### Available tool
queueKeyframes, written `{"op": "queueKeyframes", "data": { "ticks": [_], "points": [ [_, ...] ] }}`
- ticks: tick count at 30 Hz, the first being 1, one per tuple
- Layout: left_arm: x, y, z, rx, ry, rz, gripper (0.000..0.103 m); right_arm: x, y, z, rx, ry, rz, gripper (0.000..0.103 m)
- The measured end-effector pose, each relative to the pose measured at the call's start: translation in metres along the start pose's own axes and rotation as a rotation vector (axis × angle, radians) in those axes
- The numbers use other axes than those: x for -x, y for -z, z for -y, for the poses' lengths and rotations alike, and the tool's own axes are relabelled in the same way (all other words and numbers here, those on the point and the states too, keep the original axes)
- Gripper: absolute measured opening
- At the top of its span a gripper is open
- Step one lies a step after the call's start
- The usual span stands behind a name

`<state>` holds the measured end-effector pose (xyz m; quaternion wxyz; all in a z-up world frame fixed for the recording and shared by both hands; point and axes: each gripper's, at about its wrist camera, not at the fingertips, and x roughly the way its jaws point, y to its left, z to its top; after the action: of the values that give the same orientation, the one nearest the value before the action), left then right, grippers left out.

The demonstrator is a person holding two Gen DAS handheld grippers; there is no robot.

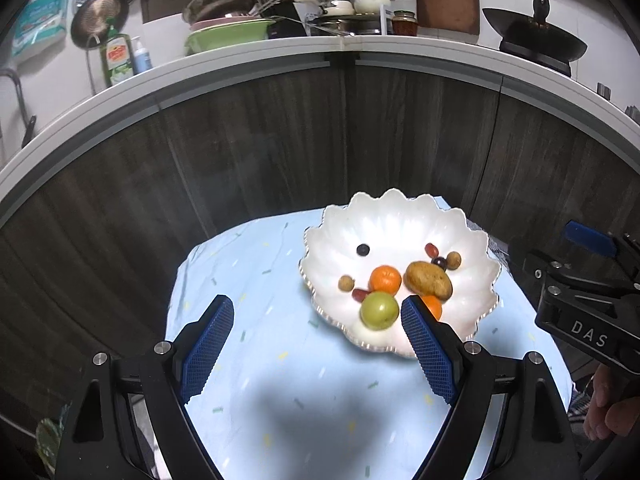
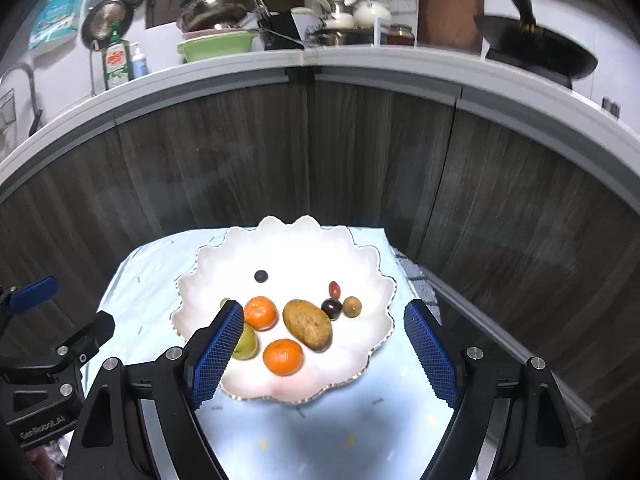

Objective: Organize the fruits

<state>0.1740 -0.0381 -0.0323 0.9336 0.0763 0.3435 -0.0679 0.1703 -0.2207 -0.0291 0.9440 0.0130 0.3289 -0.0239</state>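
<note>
Jaws of both the left gripper (image 1: 316,344) and right gripper (image 2: 324,350) gape empty above the plate (image 2: 360,264); judge each fruit's width before closing.

Both wrist views look down-forward, near, side by side; share the scalloped plate (image 1: 400,216) (image 2: 304,236) and the kitchen counter (image 1: 280,54) (image 2: 248,64).

My left gripper (image 1: 317,322) hangs with its blue ribbed pads spread wide and nothing between them, above the pale blue speckled tablecloth (image 1: 256,280). Toward the cloth's far right corner sits the white scalloped ceramic dish (image 1: 400,216). On it lie a round green fruit (image 1: 379,311) at the near rim, a bright orange mandarin (image 1: 385,279), a brown oval kiwi-like fruit (image 1: 429,279) and a small dark blueberry (image 1: 363,250). My right gripper (image 1: 592,292) shows at the right edge.
</note>
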Motion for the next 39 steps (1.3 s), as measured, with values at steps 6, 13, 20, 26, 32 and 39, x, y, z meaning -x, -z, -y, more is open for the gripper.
{"op": "queueKeyframes", "data": {
  "ticks": [6, 13, 20, 26, 32, 39],
  "points": [
    [0.024, 0.020, -0.008, 0.025, -0.040, 0.011, 0.095, 0.029, 0.018, -0.010, 0.027, -0.009, 0.039, 0.090],
    [0.045, 0.042, -0.015, 0.047, -0.082, 0.014, 0.099, 0.050, 0.038, -0.016, 0.024, -0.029, 0.036, 0.094],
    [0.061, 0.063, -0.018, 0.068, -0.098, 0.007, 0.099, 0.068, 0.053, -0.018, 0.012, -0.049, 0.042, 0.097],
    [0.075, 0.079, -0.016, 0.066, -0.102, -0.002, 0.099, 0.086, 0.068, -0.019, 0.002, -0.062, 0.049, 0.098],
    [0.090, 0.093, -0.013, 0.063, -0.101, 0.003, 0.099, 0.101, 0.085, -0.016, -0.004, -0.050, 0.052, 0.098],
    [0.107, 0.104, -0.012, 0.046, -0.096, 0.018, 0.099, 0.122, 0.097, -0.010, -0.036, -0.037, 0.071, 0.098]
  ]
}}
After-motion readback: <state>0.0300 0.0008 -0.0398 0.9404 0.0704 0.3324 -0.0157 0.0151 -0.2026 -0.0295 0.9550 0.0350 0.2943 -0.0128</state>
